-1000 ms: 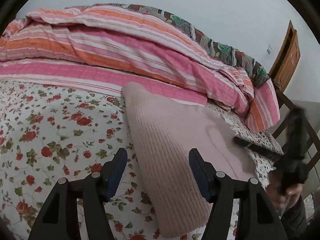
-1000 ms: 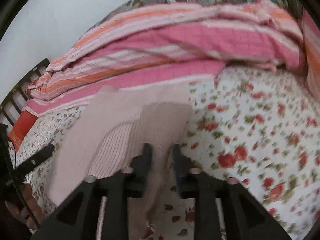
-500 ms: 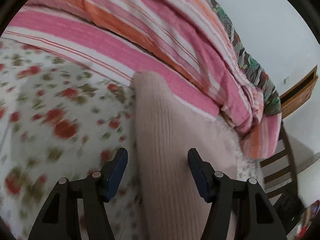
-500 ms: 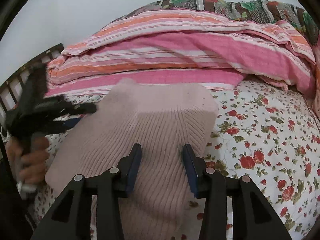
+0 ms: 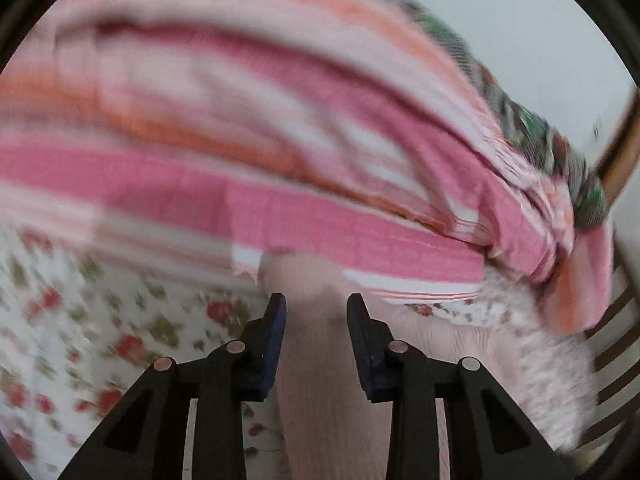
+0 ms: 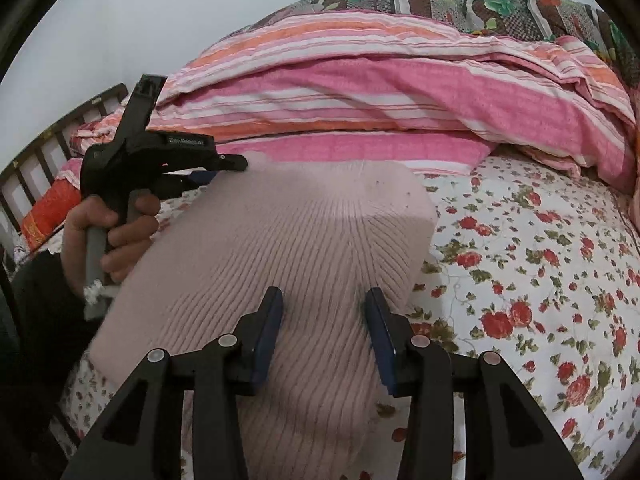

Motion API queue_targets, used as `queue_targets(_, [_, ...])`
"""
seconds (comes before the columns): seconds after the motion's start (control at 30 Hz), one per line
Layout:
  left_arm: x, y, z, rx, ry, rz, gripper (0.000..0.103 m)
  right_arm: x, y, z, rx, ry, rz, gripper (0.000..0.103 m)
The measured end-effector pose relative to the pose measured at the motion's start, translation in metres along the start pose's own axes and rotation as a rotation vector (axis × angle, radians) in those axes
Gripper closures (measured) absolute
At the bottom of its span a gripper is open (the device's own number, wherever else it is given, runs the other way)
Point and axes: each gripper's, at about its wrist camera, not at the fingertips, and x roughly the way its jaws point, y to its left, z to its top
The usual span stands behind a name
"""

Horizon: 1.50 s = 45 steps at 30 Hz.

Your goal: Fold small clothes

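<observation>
A pale pink ribbed knit garment (image 6: 320, 232) lies folded on the flowered bed sheet (image 6: 540, 280). My right gripper (image 6: 324, 300) hovers open over its near part, and the knit lies flat beneath the blue pads without being pinched. My left gripper (image 6: 230, 168), held by a hand (image 6: 116, 236), is at the garment's far left corner. In the blurred left wrist view the garment (image 5: 320, 380) fills the gap of the left gripper (image 5: 314, 304), whose jaws are closing on that corner.
A rolled pink and orange striped quilt (image 6: 360, 92) lies right behind the garment, with a dark patterned blanket (image 6: 440, 0) on top. A wooden slatted bed end (image 6: 36, 152) is at the left. The flowered sheet stretches out to the right.
The left gripper slid forward along the garment to its far corner and narrowed its jaws on it. The right gripper let go of the fold and opened; the garment now lies flat.
</observation>
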Motion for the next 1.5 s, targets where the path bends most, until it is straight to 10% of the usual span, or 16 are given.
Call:
queue_targets(0.37, [-0.011, -0.067, -0.059, 0.39, 0.085, 0.159, 0.075, 0.013, -0.004, -0.002, 0.01, 0.03, -0.054, 0.067])
queue_targets(1.07, [-0.106, -0.05, -0.144, 0.255, -0.053, 0.059, 0.053, -0.01, -0.019, -0.016, 0.082, 0.017, -0.02, 0.067])
queue_targets(1.5, [-0.114, -0.028, -0.134, 0.202, -0.102, -0.025, 0.041, -0.015, -0.022, -0.011, 0.115, -0.07, 0.012, 0.065])
